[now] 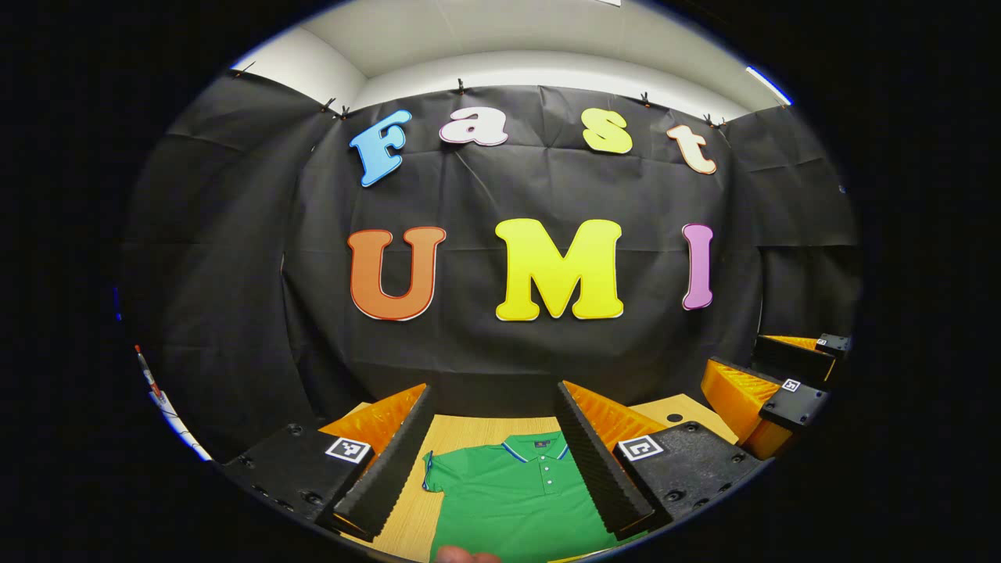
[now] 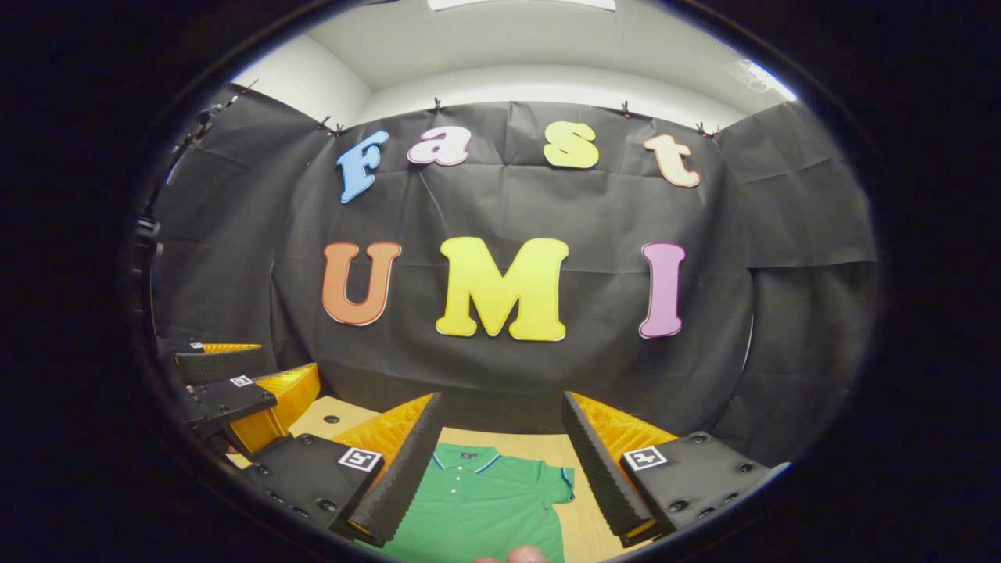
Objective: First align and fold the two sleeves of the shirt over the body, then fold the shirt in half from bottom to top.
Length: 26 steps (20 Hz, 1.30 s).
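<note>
Green shirt point(image 1: 508, 493) flat on wooden table point(image 1: 461, 430), left claw point(image 1: 500, 453) and right claw point(image 2: 496, 461) both agape above it

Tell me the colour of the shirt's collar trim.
The green shirt has blue-and-white collar trim, clearest in the left gripper view.

Nothing legible: the claws' square tags point(image 1: 347, 449) bear only coded patterns.

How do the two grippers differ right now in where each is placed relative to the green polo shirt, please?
The left gripper frames the shirt with its collar toward the right jaw and one sleeve showing left; the right gripper sees the collar toward its left jaw, the sleeve right. Both hover open above the wooden table, touching nothing.
</note>
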{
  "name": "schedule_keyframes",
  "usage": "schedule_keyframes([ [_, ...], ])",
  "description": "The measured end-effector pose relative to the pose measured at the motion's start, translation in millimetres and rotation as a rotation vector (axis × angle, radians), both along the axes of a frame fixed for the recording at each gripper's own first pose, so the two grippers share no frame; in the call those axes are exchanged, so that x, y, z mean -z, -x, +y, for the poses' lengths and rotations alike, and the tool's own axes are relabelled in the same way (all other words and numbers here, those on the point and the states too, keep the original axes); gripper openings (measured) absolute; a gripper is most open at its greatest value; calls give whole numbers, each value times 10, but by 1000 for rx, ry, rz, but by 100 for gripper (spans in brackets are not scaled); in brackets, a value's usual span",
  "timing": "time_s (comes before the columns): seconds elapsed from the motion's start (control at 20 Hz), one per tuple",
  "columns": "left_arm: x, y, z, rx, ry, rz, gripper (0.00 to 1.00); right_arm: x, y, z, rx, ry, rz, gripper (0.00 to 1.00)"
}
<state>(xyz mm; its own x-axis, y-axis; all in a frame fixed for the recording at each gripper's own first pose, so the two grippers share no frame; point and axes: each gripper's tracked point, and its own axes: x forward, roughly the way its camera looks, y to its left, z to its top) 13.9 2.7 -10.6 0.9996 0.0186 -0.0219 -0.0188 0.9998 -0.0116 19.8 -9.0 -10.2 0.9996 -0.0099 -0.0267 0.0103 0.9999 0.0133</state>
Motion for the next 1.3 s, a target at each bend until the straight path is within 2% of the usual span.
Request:
schedule_keyframes([
  [0.4,153,-24,-131,20,8,20,99,309,-137,-191,-10,-21,89,96],
  [0.75,230,-74,-238,26,3,29,99,888,-507,-644,-27,22,213,94],
  [1.0,225,-183,-204,-21,-21,36,99,1572,-913,-889,-70,4,352,95],
  [1.3,338,-218,-211,-55,-37,72,99,2526,-1557,-1293,-46,-19,517,98],
])
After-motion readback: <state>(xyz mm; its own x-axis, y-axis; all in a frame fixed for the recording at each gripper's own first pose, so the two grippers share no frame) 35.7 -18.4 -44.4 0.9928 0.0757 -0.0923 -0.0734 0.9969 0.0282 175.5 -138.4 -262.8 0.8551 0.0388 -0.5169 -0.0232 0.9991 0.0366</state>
